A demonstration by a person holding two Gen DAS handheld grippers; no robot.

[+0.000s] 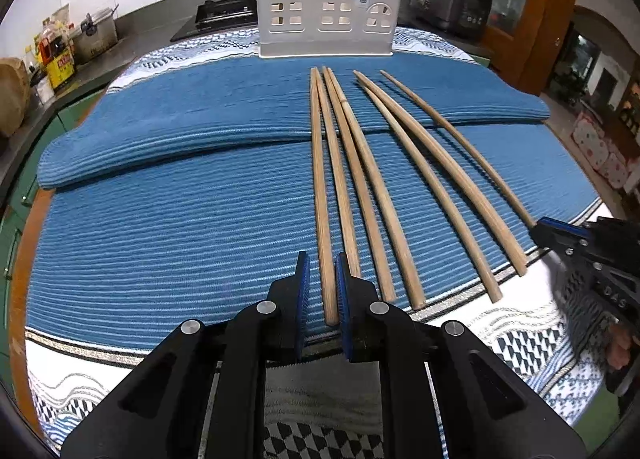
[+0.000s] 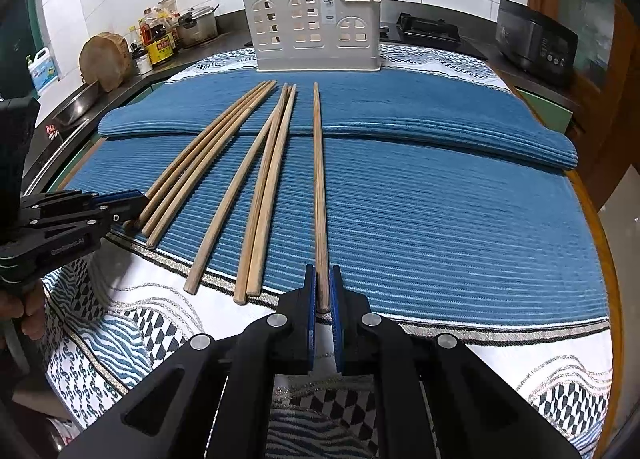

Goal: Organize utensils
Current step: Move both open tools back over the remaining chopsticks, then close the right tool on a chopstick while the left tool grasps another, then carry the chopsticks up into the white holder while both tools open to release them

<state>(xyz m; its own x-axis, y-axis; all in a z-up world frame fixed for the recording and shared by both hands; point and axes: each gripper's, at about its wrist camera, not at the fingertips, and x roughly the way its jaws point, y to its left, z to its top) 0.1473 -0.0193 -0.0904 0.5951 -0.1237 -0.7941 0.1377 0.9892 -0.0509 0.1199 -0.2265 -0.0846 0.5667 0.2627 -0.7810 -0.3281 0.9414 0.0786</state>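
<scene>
Wooden chopsticks [image 1: 360,179] lie lengthwise on the blue ribbed mat [image 1: 180,219], tips toward the white plastic holder [image 1: 324,7]; the left gripper [image 1: 322,291] straddles the leftmost chopstick [image 1: 322,211], contact unclear. Right wrist view: the right gripper [image 2: 323,299] brackets the rightmost chopstick [image 2: 319,187], grip likewise indeterminate, its near end hidden.

Blue ribbed mat [image 2: 440,219] over patterned cloth [image 2: 500,359]; black appliance [image 2: 536,43], round chopping block [image 2: 105,59] behind

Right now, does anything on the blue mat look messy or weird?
A little. The chopsticks lie fanned out unevenly, some bunched together, one apart on the right. The folded blue mat makes a ridge under their tips. Nothing is broken or spilled.
</scene>
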